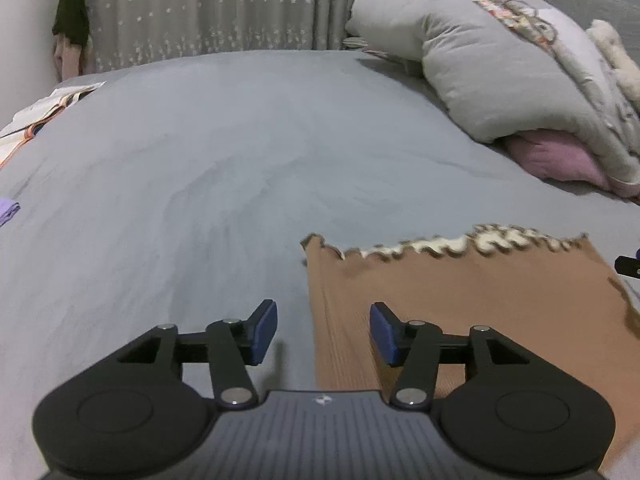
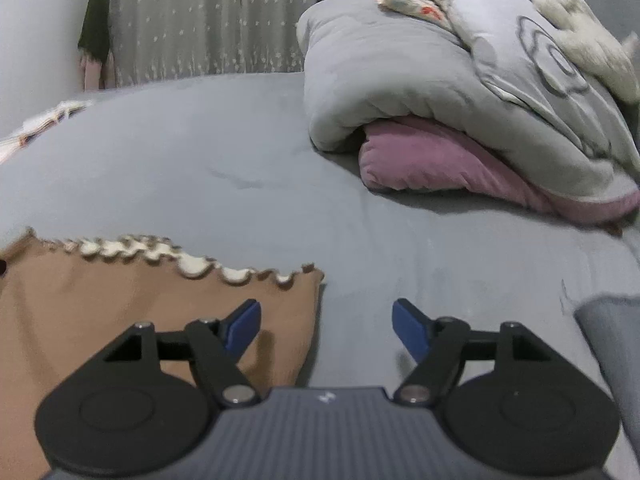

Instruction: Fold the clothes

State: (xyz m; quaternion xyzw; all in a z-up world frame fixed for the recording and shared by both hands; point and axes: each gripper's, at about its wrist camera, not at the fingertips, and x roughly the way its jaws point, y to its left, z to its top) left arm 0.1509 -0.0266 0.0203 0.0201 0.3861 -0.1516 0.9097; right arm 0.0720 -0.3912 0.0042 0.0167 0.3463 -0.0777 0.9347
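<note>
Both grippers over the bed now, angled down at a brown garment lying flat on the grey sheet. Left gripper hangs over the garment's left edge: its fingers are apart, nothing between them, the left pad over bare sheet, the right one over brown fabric, w/ no pad pressing on cloth. Right gripper sits at the garment's opposite edge, fingers spread wide & empty too; one pad over the brown cloth, the other over the sheet. The garment is ribbed, its far edge a wavy, ruffled hem w/ cream trim showing along it; that hem is a bit blurred in both views. It lies between the two grippers, near the front of the bed. In the left wrist view a dark bit of the other gripper peeks in at the right border. Further back on the right: a heaped grey quilt w/ a pink lining or blanket bulging out under it, something fluffy & cream-coloured on top. Far left edge of the bed: a striped pale cloth, plus a scrap of lilac fabric. Behind it all, a star-patterned grey curtain; a dark garment hangs at its left.
</note>
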